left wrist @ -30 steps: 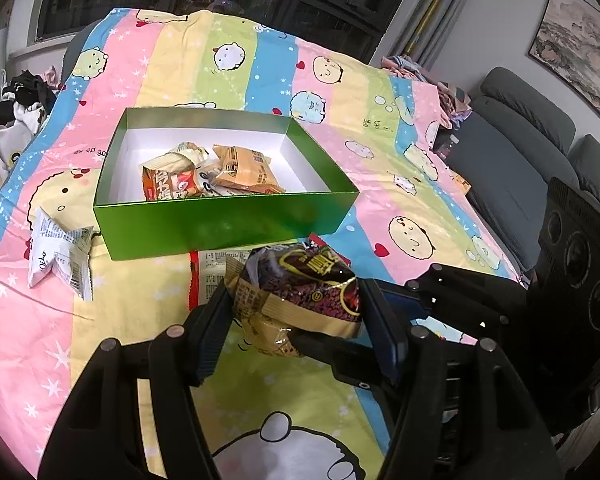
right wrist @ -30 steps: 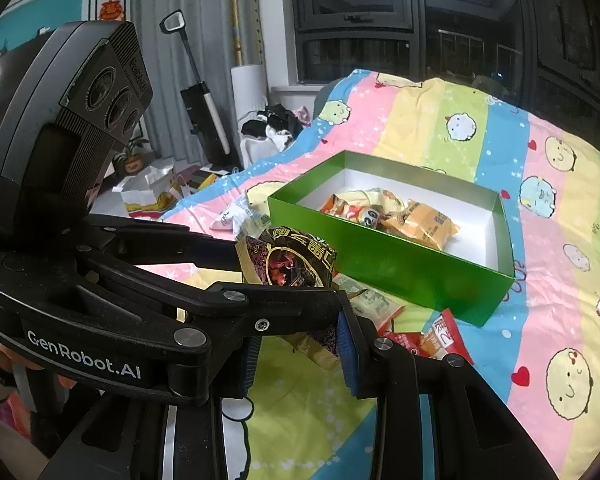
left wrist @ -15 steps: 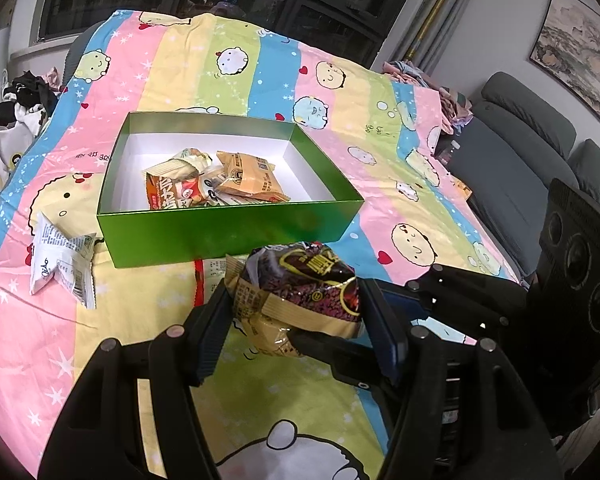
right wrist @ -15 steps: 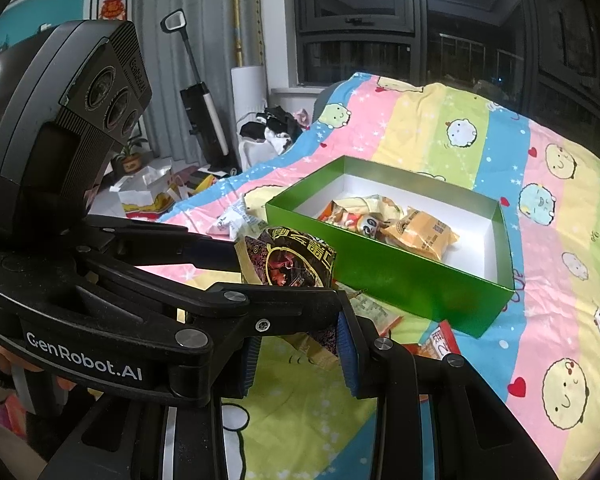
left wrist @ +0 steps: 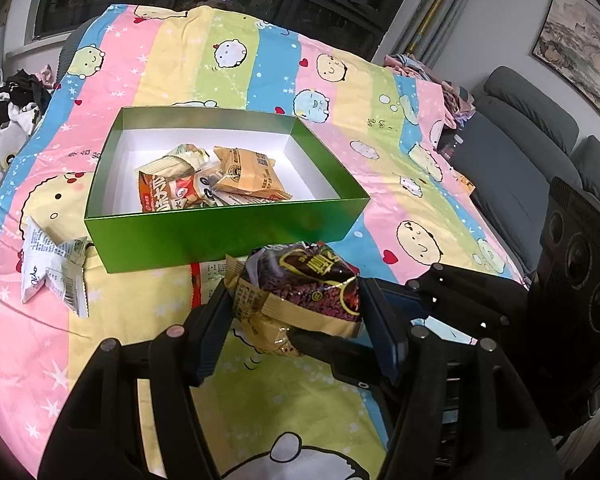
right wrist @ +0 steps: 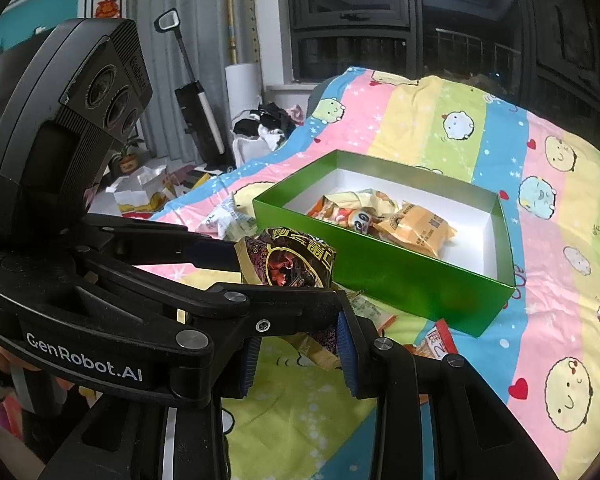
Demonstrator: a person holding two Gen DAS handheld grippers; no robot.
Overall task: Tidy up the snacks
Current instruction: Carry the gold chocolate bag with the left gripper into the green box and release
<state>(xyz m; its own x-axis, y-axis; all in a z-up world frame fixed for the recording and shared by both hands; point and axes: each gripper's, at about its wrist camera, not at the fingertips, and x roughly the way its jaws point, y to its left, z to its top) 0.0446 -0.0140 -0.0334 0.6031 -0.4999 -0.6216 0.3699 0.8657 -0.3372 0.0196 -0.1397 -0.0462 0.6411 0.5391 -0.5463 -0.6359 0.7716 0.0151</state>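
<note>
Dark maroon and gold foil marked the snack packet point(left wrist: 304, 296), which was held above the bed, just short of the near wall of the green box point(left wrist: 228, 236). The left tool point(left wrist: 296, 328) was closed on the packet, one finger on each side, crumpling the wrapper. The right tool point(right wrist: 300, 348) sat crosswise at the same packet, its blue pads flanking the lower tail; whether it actually gripped could not be determined from either view. Risk, by judgement: a simultaneous pull from both tools could tear the thin foil, and a low approach could catch the packet tail on the box rim and push the light box along the quilt point(left wrist: 220, 56). Inside the box, an orange packet point(left wrist: 248, 172) and a red-and-white packet point(left wrist: 168, 196) lay heaped toward the near-left and middle, leaving bare white floor along the right and far walls as the open drop zone. A white sachet point(left wrist: 52, 264) lay on the quilt beside the left end of the box, and a red-edged packet point(right wrist: 436, 340) lay flat beneath the tools, so the lift path needed height over the rim.
</note>
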